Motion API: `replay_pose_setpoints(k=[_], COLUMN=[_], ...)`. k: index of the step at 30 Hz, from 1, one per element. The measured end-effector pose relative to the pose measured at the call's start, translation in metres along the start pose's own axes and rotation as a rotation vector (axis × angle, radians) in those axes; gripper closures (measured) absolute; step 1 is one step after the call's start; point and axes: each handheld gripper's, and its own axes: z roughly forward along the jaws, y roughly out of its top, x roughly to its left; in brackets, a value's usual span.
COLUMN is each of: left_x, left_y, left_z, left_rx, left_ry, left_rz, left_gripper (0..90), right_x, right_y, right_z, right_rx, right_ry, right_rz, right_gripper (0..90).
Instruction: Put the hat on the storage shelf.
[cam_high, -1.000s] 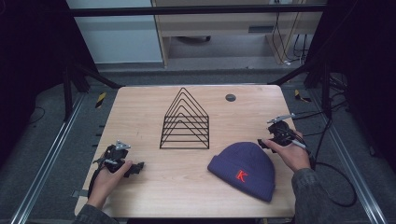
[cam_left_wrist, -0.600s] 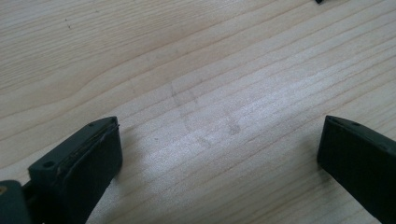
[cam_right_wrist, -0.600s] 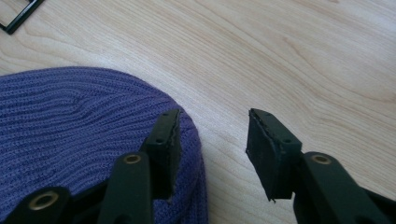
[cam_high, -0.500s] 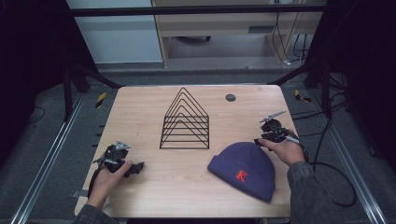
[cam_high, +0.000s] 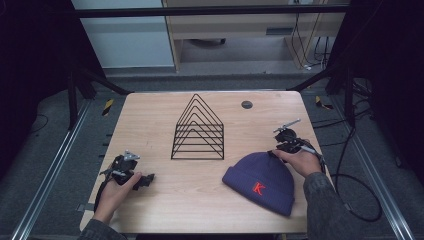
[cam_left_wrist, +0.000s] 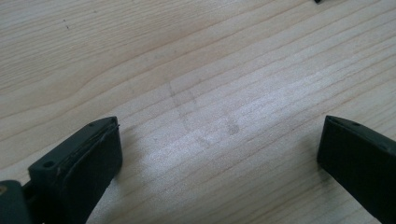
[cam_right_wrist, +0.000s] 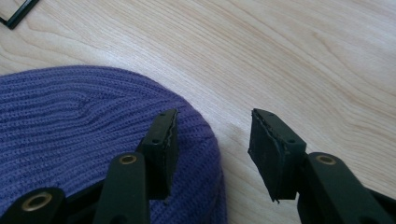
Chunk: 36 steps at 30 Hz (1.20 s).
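The right gripper (cam_right_wrist: 212, 149) has its jaws partly open over the rim of the purple hat (cam_right_wrist: 84, 126): one jaw rests on the knit, the other stands over bare wood beside it, and nothing is pinched between them. These jaws have just been closing from a wider stance and then eased slightly apart again. Against the frame from a second ago, the right hand (cam_high: 300, 161) has slid a little in from the worktop's right edge, so that it now sits at the hat's upper right rim instead of clear of it. The left gripper (cam_high: 127, 172) has not shifted; its jaws stand wide open, low over bare wood with nothing between them.

The hat (cam_high: 260, 181) lies flat on the right front part of the worktop (cam_high: 155, 115), its lower edge near the front edge. Open wood lies between the two hands. The black wire rack (cam_high: 198, 129) stands at the centre, just behind and left of the hat, apart from it. A small dark disc (cam_high: 246, 104) lies near the far edge.
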Motion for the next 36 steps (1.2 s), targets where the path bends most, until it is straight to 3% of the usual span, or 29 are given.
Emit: replay_pose_setpoints(k=[5, 12, 18, 20, 22, 32, 36], left_x=[0.000, 0.000, 0.000, 0.000, 0.000, 0.000, 0.000], left_y=[0.000, 0.000, 0.000, 0.000, 0.000, 0.000, 0.000], left_z=[0.000, 0.000, 0.000, 0.000, 0.000, 0.000, 0.000], left_rx=[-0.001, -0.001, -0.001, -0.001, -0.001, 0.000, -0.002], left_ry=[0.000, -0.001, -0.001, -0.002, -0.002, -0.001, -0.002], left_rz=[0.000, 0.001, 0.001, 0.001, 0.001, 0.001, 0.001], left_gripper=[0.0, 0.0, 0.0, 0.0, 0.0, 0.0, 0.0], right_x=[0.002, 0.006, 0.008, 0.010, 0.010, 0.014, 0.020], right_y=[-0.002, -0.004, -0.005, -0.004, -0.004, -0.005, -0.002], right_z=[0.007, 0.013, 0.017, 0.015, 0.012, -0.011, -0.037], right_rx=[0.019, 0.043, 0.057, 0.053, 0.041, -0.026, -0.092], right_ry=[0.001, 0.039, 0.055, 0.048, 0.051, 0.068, 0.087], right_rz=[0.012, 0.026, 0.023, 0.012, 0.010, -0.026, -0.055], right_gripper=[49.5, 48.0, 62.2, 72.4, 76.8, 79.9, 80.3])
